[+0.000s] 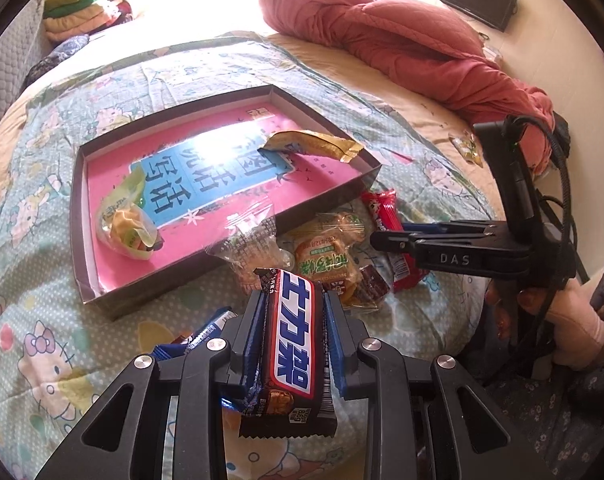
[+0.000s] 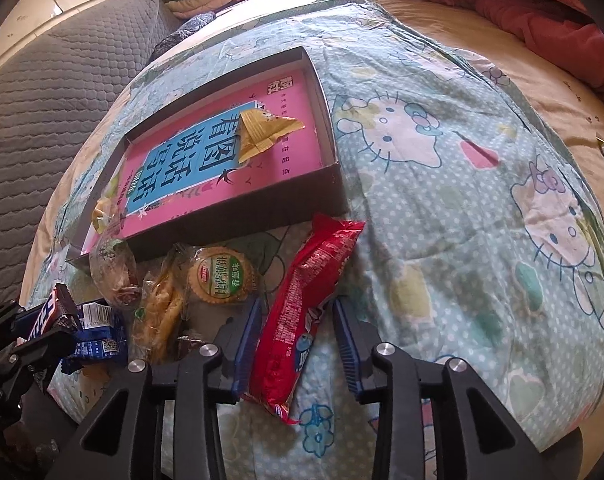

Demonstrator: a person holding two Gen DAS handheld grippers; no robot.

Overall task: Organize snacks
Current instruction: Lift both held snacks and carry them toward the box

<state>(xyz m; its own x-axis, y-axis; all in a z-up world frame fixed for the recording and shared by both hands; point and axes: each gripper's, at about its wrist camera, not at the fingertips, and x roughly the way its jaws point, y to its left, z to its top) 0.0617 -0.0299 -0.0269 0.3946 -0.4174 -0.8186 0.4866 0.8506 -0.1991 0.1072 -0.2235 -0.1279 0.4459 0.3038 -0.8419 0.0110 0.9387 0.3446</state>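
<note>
From the left wrist view, the left tool (image 1: pixel 291 320) grips a chocolate bar (image 1: pixel 291 344) lengthwise between its blue pads, with the wrapper's crimped end hanging back toward the camera. The grip sits near the middle of the bar, which probably keeps it from tipping as it is carried. Ahead lies the shallow cardboard box (image 1: pixel 354 196) with a pink printed floor, resting on the bed (image 1: pixel 53 344); a yellow-green packet (image 1: pixel 127 220) and a gold wrapper (image 1: pixel 314 144) are already inside, so the box seems to be the collecting place. Loose snacks cluster just outside its near wall, among them a round cracker pack (image 1: pixel 326 264). The right tool (image 1: pixel 394 240) reaches in from the right, low over that pile.

From the right wrist view, the right tool (image 2: pixel 295 320) stands wide, its pads on either side of a red packet (image 2: pixel 302 320) that lies on the bed just below the box corner. The left pad seems close to the wrapper and the right one clear of it, so it looks poised to close, not yet gripping. The cracker pack (image 2: pixel 221 276) and a yellow snack bag (image 2: pixel 161 312) lie just beside it, and the left tool (image 2: pixel 45 328) with its bar shows at the lower left.
</note>
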